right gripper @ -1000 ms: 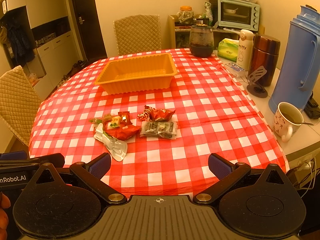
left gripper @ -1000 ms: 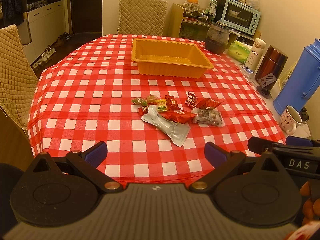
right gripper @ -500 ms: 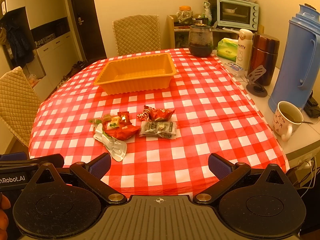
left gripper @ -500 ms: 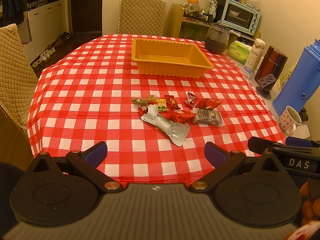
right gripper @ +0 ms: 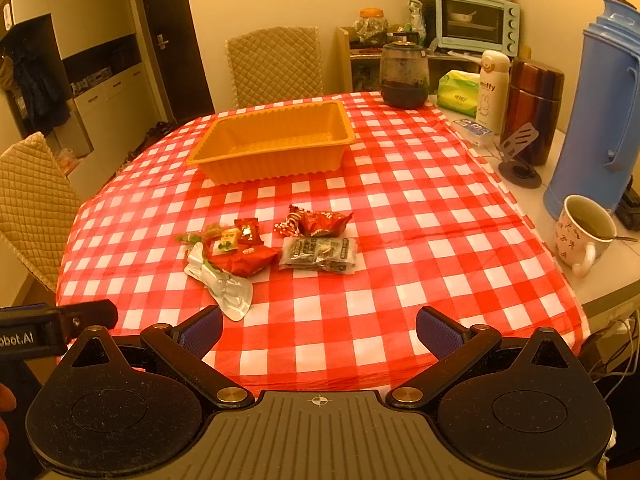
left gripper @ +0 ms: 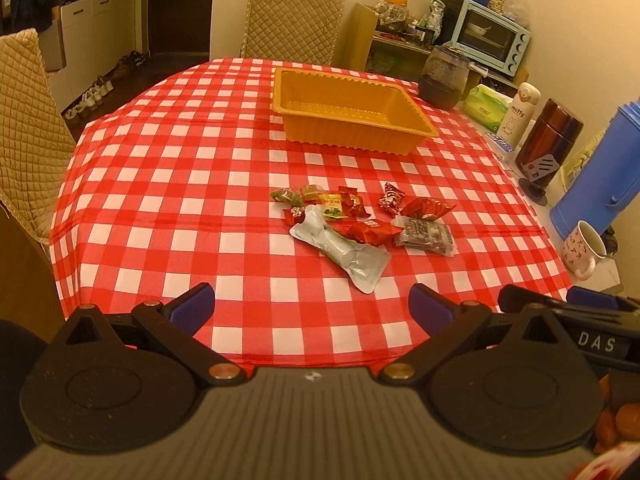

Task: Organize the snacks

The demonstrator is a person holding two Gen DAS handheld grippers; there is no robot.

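A pile of wrapped snacks lies mid-table on the red checked cloth: a long silver pouch (left gripper: 342,250) (right gripper: 222,286), a red packet (left gripper: 370,232) (right gripper: 244,260), a dark clear-wrapped pack (left gripper: 426,236) (right gripper: 318,254), and several small candies (left gripper: 320,200) (right gripper: 228,236). An orange tray (left gripper: 352,110) (right gripper: 272,140) stands with nothing in it behind them. My left gripper (left gripper: 312,308) hangs open over the table's near edge, short of the pile. My right gripper (right gripper: 320,330) is open too, beside it, nothing between its fingers.
A mug (right gripper: 582,236), a blue thermos (right gripper: 604,108), a brown flask (right gripper: 532,112) and a white bottle (right gripper: 492,88) stand on the right counter. A dark glass jar (right gripper: 404,76) sits at the table's far right. Quilted chairs (left gripper: 296,24) (left gripper: 24,136) stand behind and left.
Nothing on the table has moved. Both grippers stay open and hover in nearly the same place above the near edge.
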